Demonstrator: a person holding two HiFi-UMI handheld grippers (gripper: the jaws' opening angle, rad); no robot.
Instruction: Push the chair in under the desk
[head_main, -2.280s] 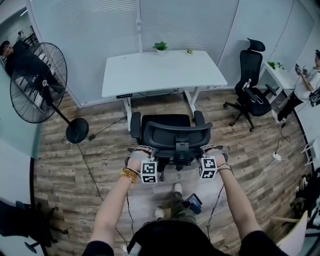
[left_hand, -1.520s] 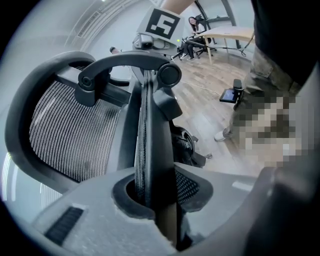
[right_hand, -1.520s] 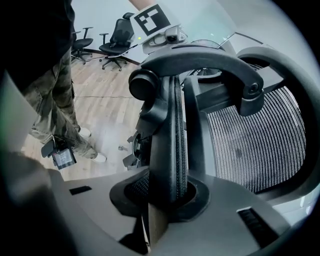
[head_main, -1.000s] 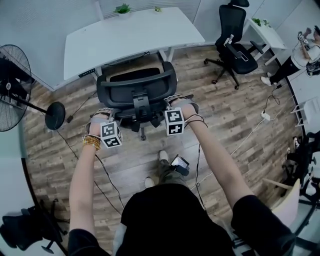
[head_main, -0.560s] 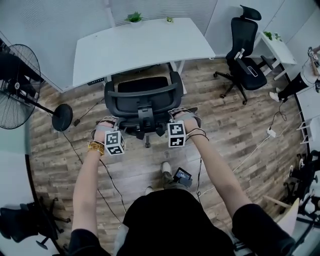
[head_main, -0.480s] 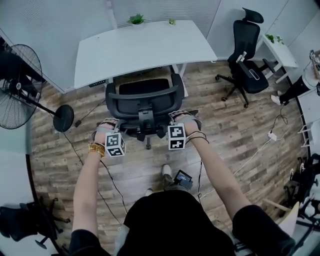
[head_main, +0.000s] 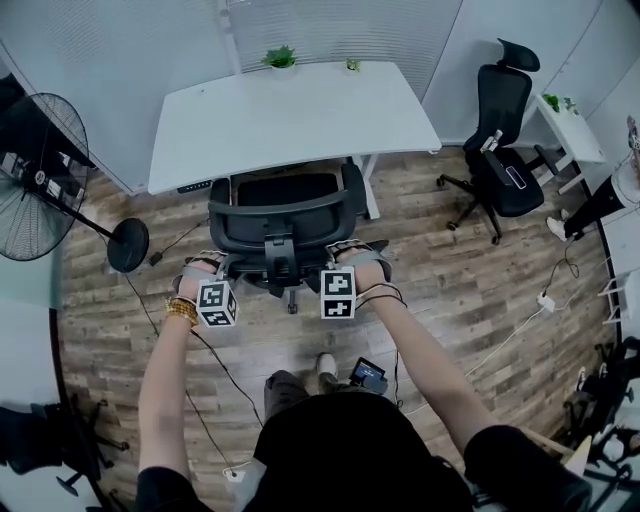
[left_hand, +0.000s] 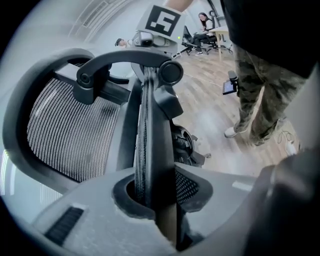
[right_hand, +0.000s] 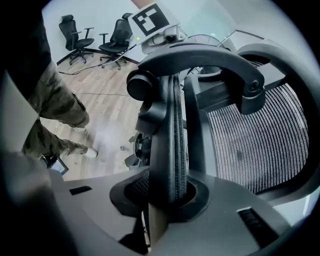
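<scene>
The chair (head_main: 280, 215) stood on the floor, its seat partly under the surface's (head_main: 290, 115) near edge. The left tongs (left_hand: 150, 197) and right tongs (right_hand: 167, 197) each clamped narrowly on the backrest rim. An even, straight push from both looked best, so the armrests would clear that edge.

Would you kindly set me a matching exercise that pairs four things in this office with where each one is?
Things:
1. pushed chair
2. fan
3. potted plant
4. spare chair

Places:
A. on the far edge of the desk
B. backrest clamped by the left tool and right tool
C. on the floor, left of the desk
D. on the floor, right of the desk

Pairs: 1-B, 2-C, 3-A, 4-D
</scene>
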